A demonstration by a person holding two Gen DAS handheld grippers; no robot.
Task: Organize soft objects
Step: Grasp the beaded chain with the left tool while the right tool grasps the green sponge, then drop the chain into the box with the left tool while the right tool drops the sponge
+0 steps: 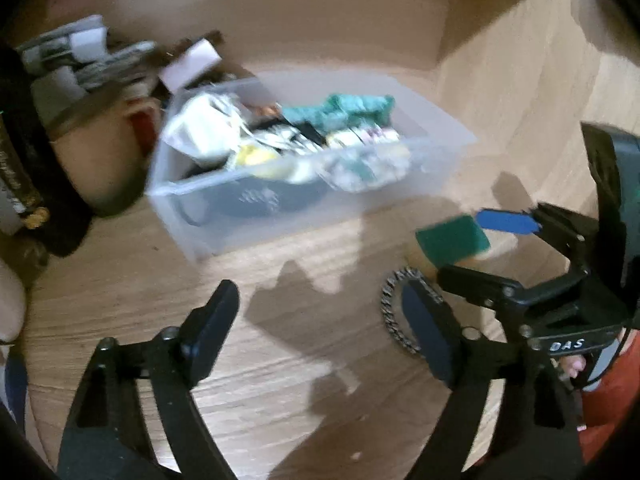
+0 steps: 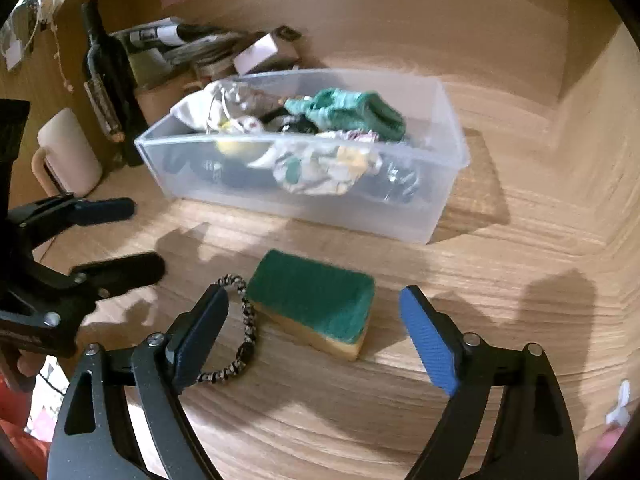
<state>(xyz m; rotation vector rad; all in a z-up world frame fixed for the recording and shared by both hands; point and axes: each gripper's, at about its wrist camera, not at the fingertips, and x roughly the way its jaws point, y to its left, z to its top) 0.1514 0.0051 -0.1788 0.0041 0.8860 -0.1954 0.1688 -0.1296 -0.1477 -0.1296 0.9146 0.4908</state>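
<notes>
**Sponge on worktop, both grippers spread and empty**

While the right gripper (image 2: 314,334) hovers low over the wooden worktop (image 2: 500,320), its jaws stand wide apart with nothing between the pads. The sponge (image 2: 316,300), green scouring face up over a yellow base, lies flat on the worktop just ahead of the gap, nearer the left finger than the blue-padded right finger (image 2: 430,344). It touches neither pad, as far as the right wrist view shows.

A beaded bracelet (image 2: 240,332) lies in a loop just beside the sponge's left edge; part of the loop passes under the right gripper's left finger.

The left gripper (image 1: 320,328) is also spread, jaws apart and holding nothing, over bare worktop. In the right wrist view it enters from the left edge, well apart from the sponge. The left wrist view is blurred; the sponge (image 1: 452,240) shows there to the right, close to the right gripper's blue pad.

A clear plastic bin (image 2: 436,216) stands on the worktop behind the sponge, toward the back wall. It holds a heap of soft things: a teal knitted piece (image 2: 352,114) on top at the rear, a white cloth (image 2: 204,108) at the left end, a crumpled patterned cloth (image 2: 324,170) against the front wall, and dark items below.

Left of the bin stand a dark wine bottle (image 2: 106,76) and a pale mug (image 2: 68,152) near the worktop's left edge. Stacked papers and a small box (image 2: 264,50) sit behind the bin's left corner.
</notes>
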